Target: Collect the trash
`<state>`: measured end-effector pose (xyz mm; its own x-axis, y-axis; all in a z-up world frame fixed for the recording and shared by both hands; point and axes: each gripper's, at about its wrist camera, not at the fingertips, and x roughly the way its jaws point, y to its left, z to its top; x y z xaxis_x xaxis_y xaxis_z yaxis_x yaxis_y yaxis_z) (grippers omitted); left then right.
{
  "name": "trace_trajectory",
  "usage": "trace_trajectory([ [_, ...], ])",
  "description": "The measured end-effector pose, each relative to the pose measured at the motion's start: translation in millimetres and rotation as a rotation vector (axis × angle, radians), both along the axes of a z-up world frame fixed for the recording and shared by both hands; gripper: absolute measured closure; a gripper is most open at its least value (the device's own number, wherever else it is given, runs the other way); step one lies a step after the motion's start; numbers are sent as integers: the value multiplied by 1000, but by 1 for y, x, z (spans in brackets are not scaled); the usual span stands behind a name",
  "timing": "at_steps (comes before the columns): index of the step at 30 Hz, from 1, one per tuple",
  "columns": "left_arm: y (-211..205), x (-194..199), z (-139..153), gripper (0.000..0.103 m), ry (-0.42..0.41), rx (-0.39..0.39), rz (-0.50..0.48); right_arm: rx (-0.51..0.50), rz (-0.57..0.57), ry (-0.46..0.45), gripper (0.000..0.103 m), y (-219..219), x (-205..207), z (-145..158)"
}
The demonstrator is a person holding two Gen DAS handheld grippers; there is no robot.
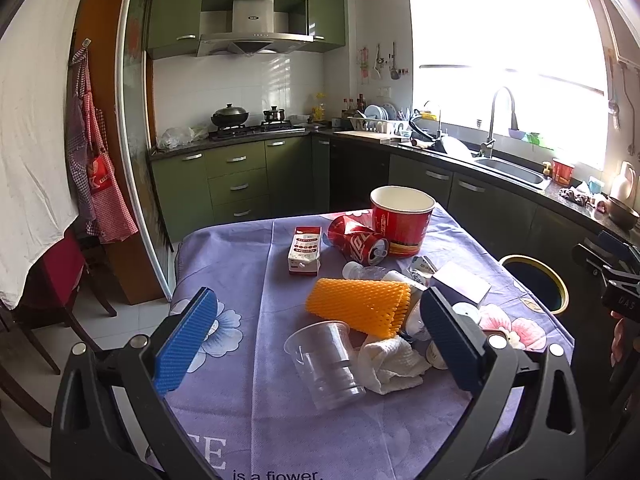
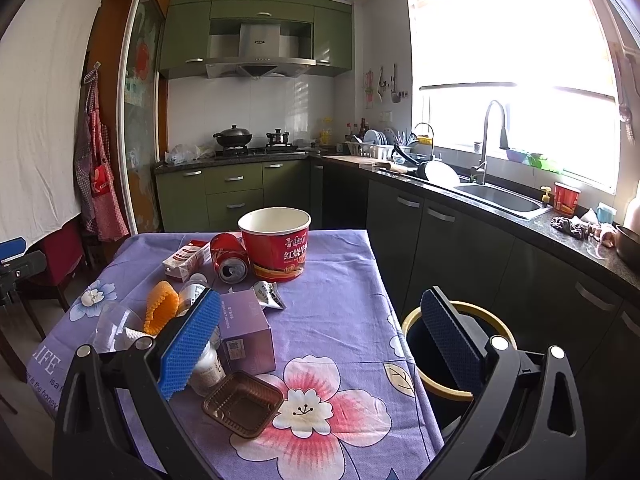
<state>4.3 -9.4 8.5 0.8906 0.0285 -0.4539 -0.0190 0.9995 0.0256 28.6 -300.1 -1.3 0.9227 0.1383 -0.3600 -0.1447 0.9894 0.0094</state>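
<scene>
Hovering above the near edge of the table (image 1: pixel 248 280), left gripper (image 1: pixel 318 340) is spread wide and empty, fingers pointing out across the purple flowered cloth toward the kitchen counter. Between its blue pads (image 1: pixel 188 344) sit a clear plastic cup (image 1: pixel 324 360) on its side, a crumpled white paper towel (image 1: pixel 390 364) touching it, and an orange foam net sleeve (image 1: pixel 360 306) just behind. Further back: milk carton (image 1: pixel 305 250), crushed cola can (image 1: pixel 358 240), red noodle bowl (image 1: pixel 402 224) standing upright. Right gripper (image 2: pixel 320 344) is also wide open and holding nothing, level, straddling the table's right edge: left pad over the trash pile, right pad over the gold-rimmed trash bin (image 2: pixel 416 316) that stands on the floor just beside the table. Near the right gripper: purple box (image 2: pixel 248 332), brown plastic tray (image 2: pixel 242 404), white bottle (image 2: pixel 206 372), torn foil wrapper (image 2: pixel 270 294). All trash is on the table; can't tell what's inside the bin.
</scene>
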Motion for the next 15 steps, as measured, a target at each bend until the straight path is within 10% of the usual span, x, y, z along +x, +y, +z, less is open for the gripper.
trace_trajectory([
  [15,-1,0,-1,6,-2,0,-9,3,0,6,4,-1,2,0],
])
